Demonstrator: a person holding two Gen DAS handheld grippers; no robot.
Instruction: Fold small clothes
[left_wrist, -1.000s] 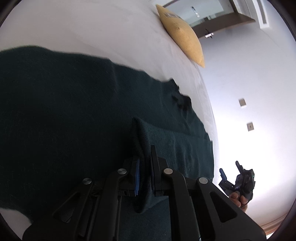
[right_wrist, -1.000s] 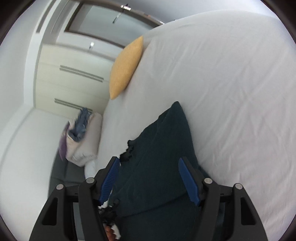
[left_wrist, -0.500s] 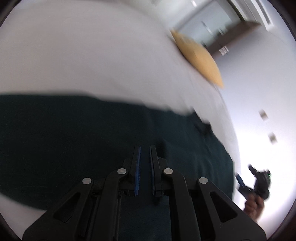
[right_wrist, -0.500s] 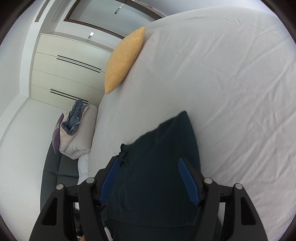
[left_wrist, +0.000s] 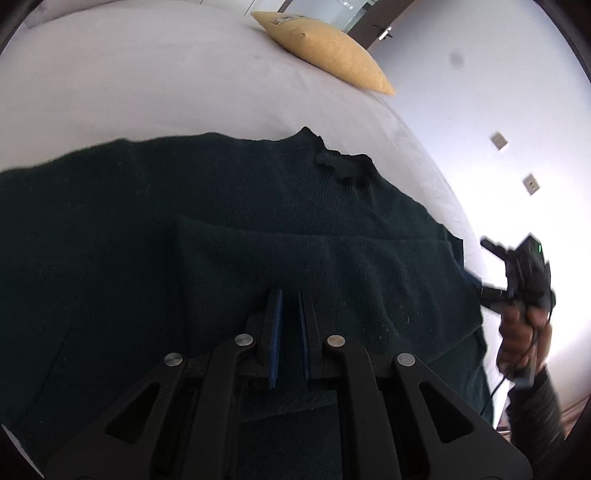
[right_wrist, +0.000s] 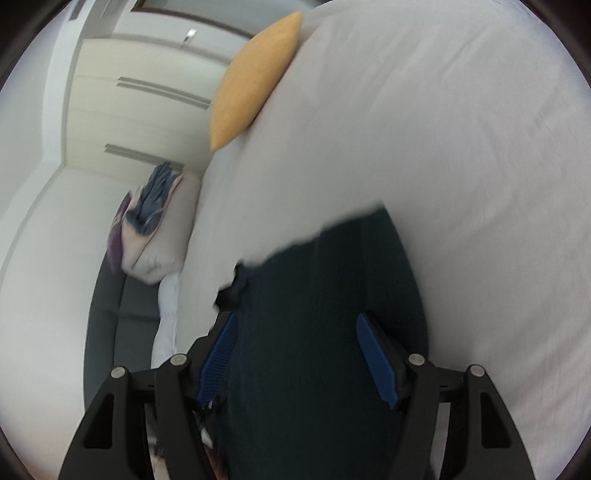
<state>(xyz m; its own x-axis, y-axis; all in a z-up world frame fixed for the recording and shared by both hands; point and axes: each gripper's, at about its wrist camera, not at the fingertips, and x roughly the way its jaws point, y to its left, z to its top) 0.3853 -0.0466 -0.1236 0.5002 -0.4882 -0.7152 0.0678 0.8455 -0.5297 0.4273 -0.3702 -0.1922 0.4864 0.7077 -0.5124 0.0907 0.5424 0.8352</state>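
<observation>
Dark sweater (left_wrist: 229, 229) beneath nearly closed, empty left fingers (left_wrist: 275, 325), right fingers (right_wrist: 218, 354) spread above it

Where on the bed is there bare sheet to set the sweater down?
Bare sheet runs between the sweater and the yellow cushion, and beyond the sweater's far edge in the right view. The near side by both grippers is covered by sweater.

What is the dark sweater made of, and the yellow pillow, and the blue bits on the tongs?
The dark sweater looks like soft knitted wool or similar yarn: matte, fuzzy, with a ribbed collar. The yellow pillow seems to be coarse woven fabric, with a grainy, dull surface. The blue pads on the right tongs look like ridged rubber or plastic; fine grooves show, though blur leaves it uncertain.
</observation>
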